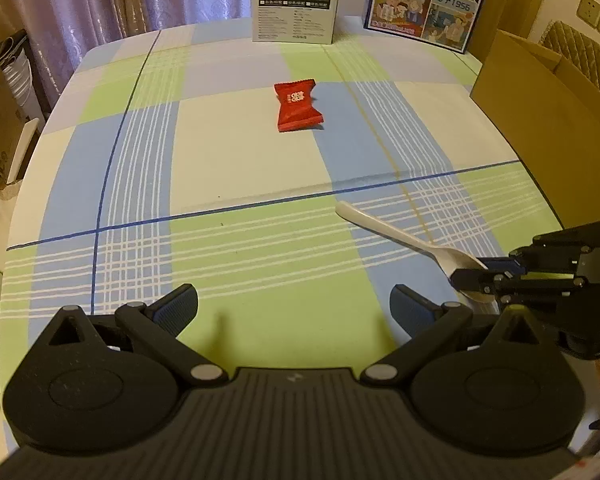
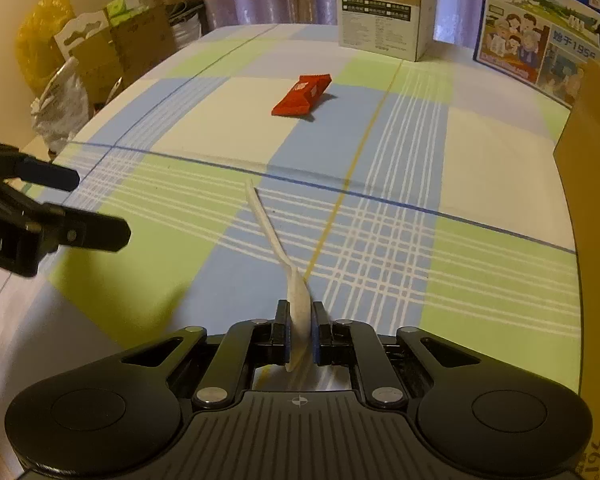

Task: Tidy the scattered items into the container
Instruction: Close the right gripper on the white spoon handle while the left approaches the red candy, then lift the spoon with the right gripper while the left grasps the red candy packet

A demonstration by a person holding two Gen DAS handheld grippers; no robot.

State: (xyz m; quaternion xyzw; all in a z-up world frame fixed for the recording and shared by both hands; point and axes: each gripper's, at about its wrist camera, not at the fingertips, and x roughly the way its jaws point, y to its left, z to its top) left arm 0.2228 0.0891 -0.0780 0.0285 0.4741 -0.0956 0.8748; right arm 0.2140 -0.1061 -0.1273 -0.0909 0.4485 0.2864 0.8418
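A white plastic spoon (image 2: 298, 304) is clamped by its bowl between the closed jaws of the right gripper (image 2: 300, 330), handle pointing to 11 o'clock. The left gripper (image 1: 294, 306) is held wide open and empty above the checked tablecloth (image 1: 236, 152). A red snack packet (image 1: 298, 106) lies at 12 o'clock, the cardboard box (image 1: 540, 120) at 2 o'clock.

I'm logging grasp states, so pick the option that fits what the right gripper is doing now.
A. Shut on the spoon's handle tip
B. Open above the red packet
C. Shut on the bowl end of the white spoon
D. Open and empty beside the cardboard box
C: the right gripper has its jaws closed on the bowl end of the white spoon, whose handle points away over the tablecloth.
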